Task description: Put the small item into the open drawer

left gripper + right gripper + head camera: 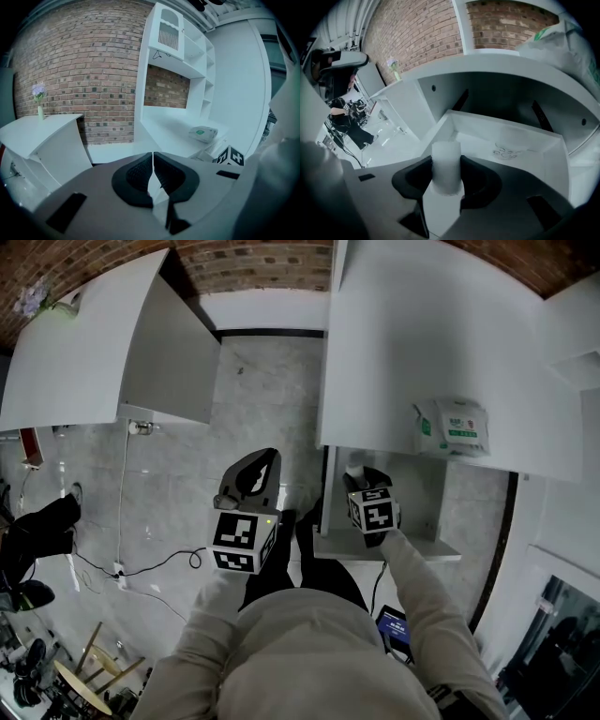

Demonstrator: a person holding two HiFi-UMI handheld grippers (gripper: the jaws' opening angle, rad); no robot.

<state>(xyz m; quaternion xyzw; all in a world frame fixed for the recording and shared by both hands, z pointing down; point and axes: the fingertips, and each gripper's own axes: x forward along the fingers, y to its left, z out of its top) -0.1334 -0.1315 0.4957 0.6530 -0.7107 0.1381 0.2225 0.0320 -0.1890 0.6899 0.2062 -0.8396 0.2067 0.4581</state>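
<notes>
The small item, a short white cylinder [446,166], stands upright between the black pads of my right gripper [446,176], which is shut on it. In the head view that gripper [360,480] points steeply down over the near left part of the open white drawer [424,550], with the cylinder [354,471] at its tip. The right gripper view shows the drawer's rim [501,123] just beyond the item, and a pale round thing with a dark print [511,143] on the drawer floor. My left gripper [255,466] hangs over the floor left of the drawer, shut with nothing in it [153,171].
A green and white packet of wipes [455,427] lies on the white desk top [403,343] above the drawer. Another white desk [84,343] stands at the left, with a small vase of flowers [39,96] on it. A cable [122,554] trails over the marble floor. A dark-clothed person [37,531] is at the left edge.
</notes>
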